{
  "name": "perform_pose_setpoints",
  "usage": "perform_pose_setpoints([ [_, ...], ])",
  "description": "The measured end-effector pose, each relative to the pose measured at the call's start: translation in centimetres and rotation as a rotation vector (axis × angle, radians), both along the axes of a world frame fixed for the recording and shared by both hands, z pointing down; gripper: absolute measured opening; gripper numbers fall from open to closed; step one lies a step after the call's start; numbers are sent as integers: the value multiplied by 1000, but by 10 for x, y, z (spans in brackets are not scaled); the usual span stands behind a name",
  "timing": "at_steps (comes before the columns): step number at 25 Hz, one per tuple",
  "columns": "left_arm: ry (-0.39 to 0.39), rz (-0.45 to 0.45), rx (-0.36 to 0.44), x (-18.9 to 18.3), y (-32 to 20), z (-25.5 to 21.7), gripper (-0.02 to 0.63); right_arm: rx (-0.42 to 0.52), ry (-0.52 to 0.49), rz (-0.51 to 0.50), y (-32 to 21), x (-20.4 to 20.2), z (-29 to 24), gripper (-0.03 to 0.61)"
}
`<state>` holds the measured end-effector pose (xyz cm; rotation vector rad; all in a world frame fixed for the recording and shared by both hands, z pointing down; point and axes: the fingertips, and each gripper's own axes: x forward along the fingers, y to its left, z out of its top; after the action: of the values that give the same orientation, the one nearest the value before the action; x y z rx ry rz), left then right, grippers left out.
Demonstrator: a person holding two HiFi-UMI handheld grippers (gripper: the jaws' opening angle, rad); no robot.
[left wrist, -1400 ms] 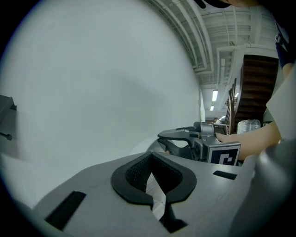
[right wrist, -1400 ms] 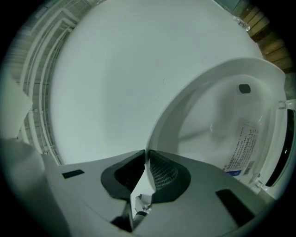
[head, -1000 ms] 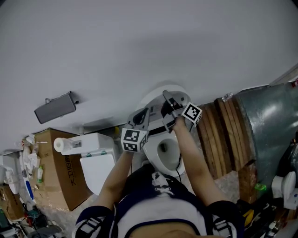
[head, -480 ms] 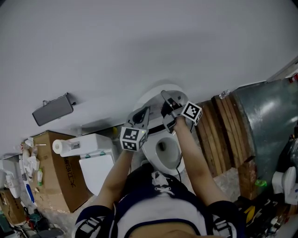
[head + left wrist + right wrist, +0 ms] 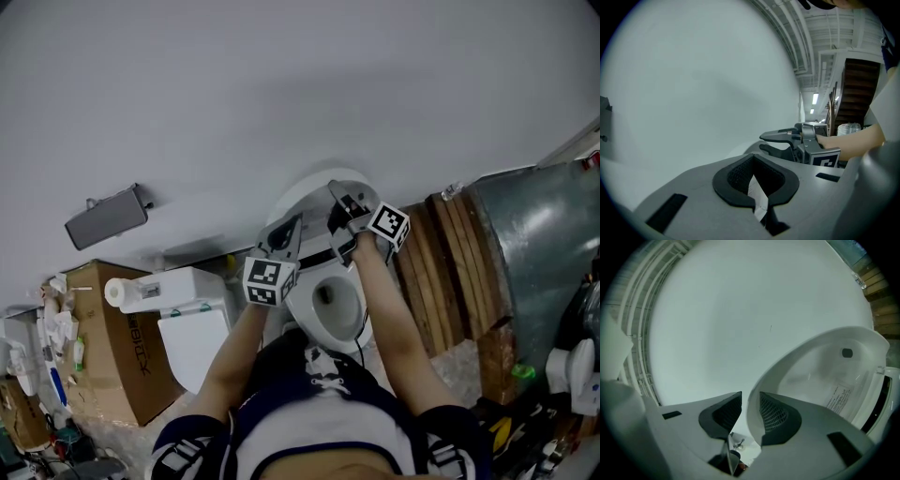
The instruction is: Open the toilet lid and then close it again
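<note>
The head view looks steeply down from above the person, taking in the raised toilet lid (image 5: 314, 190) and the far wall (image 5: 281, 84). The left gripper view sits low and left, facing that wall (image 5: 693, 84) nearly level, with the person's right forearm (image 5: 851, 139) at its right, a forearm (image 5: 392, 309) the head view shares. The right gripper view is very near the lid's (image 5: 825, 366) inner face, with the wall (image 5: 726, 310) behind.

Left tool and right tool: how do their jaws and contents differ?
The left tool is shut. The right tool's jaws stand apart, having just been opening. Nothing sits in the left tool, while the toilet lid's rim sits between the right tool's jaws. Both are hand-held near the bowl.
</note>
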<state>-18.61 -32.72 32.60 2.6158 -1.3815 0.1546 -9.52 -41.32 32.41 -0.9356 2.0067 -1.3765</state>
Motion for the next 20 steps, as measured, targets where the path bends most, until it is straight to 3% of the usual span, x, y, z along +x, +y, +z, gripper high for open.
perform_pose_setpoints([
  [7,-7,-4,11,-1,4,-4,6,-116,5,51,-10,10,6,107],
  [13,-14,9,11,6,7,-5,6,-194,-109,65,-22,13,9,106],
  [17,-27,17,11,9,10,-3,6,-220,-108,94,-27,17,12,61],
  [20,-32,16,22,7,12,-2,6,-246,-180,101,-26,15,13,50],
])
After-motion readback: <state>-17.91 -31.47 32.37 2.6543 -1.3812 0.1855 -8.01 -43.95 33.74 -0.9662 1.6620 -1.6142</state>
